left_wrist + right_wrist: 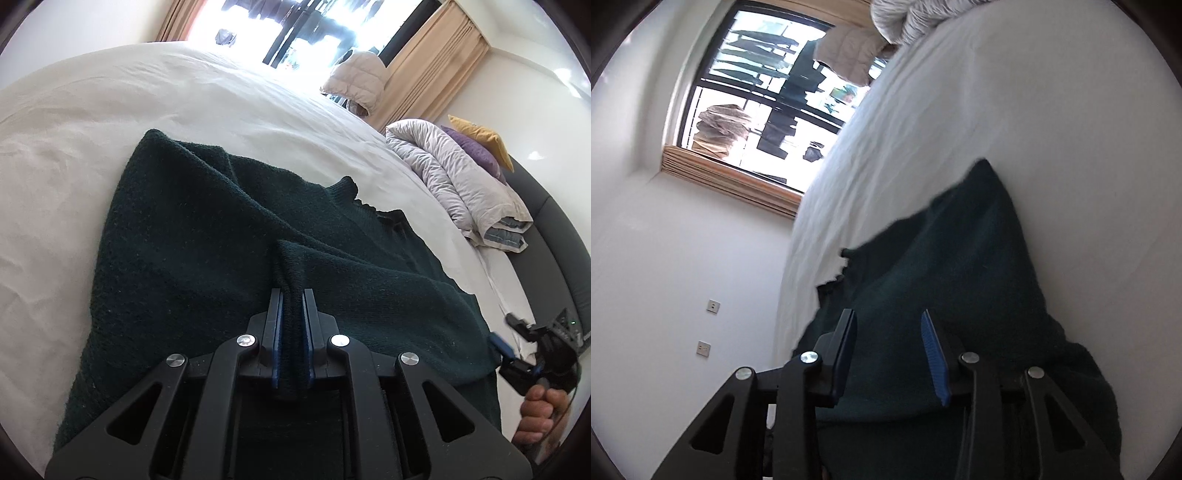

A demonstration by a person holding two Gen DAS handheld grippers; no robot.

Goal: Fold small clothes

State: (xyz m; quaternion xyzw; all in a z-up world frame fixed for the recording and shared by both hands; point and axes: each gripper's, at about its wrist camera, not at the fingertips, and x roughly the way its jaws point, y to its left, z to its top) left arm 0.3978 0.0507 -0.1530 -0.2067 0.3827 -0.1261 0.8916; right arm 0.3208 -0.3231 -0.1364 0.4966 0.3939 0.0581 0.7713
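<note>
A dark green knitted sweater (pixel 184 240) lies spread on the white bed (pixel 110 110), its neck opening toward the far right. My left gripper (pixel 291 295) is shut on a raised fold of the knit, which stands up between its blue pads. In the right wrist view the sweater (pixel 960 258) fills the lower half. My right gripper (pixel 888 317) sits at the garment's edge with its jaws apart; cloth lies in the gap and neither pad visibly presses on it. The left wrist view shows that right gripper (pixel 508 332) at the sweater's right edge, held by a hand (pixel 543 417).
A bunched grey duvet (pixel 443 166) with a purple pillow (pixel 476 151) and a yellow pillow (pixel 480 136) lies against the dark headboard (pixel 554 229). A quilted beige jacket (pixel 354 81) hangs by the window (pixel 757 92). White sheet (pixel 997 92) spreads beyond the sweater.
</note>
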